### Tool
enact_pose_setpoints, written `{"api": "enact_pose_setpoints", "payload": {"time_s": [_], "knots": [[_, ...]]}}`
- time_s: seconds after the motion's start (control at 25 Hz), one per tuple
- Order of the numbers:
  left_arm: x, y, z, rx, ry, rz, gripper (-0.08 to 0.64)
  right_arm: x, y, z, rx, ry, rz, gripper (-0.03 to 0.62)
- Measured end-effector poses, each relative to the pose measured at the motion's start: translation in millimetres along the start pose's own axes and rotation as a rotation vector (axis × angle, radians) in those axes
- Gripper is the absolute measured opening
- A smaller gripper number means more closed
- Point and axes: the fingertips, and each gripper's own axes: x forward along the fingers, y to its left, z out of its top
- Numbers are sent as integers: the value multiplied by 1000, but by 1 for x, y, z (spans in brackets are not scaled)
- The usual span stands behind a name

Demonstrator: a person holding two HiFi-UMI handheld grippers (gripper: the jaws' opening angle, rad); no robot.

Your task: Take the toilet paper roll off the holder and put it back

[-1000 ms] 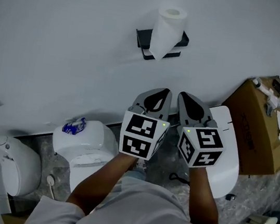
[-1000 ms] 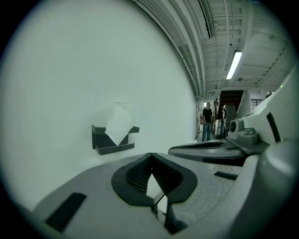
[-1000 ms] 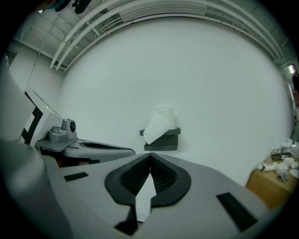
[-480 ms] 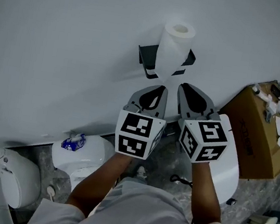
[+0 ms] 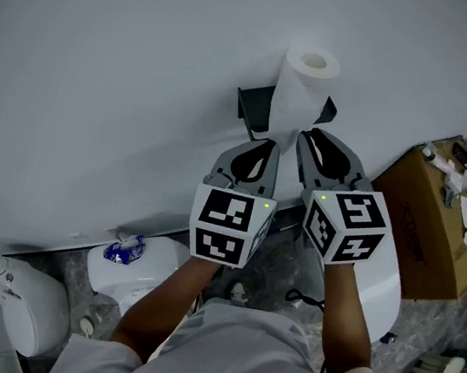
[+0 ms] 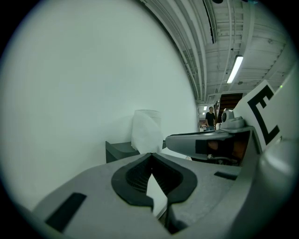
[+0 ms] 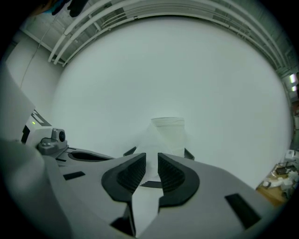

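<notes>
Holder (image 5: 250, 109) part-hidden by roll (image 5: 304, 87); L hand-held gripper (image 5: 266, 145) pressed together, R (image 5: 309, 136) just opening, empty.

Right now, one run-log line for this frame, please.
roll: upright on holder, not yet taken | left gripper: shut, empty | right gripper: jaws just opening, nothing between
</notes>
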Motion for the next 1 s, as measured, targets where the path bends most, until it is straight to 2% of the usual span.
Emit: {"api": "enact_pose_setpoints", "payload": {"time_s": [0.52, 1.0], "knots": [[6, 12, 20, -6, -45, 49, 5, 20, -19, 23, -24, -34, 8, 183], [16, 21, 30, 7, -55, 113, 5, 43, -34, 29, 14, -36, 52, 319]]}}
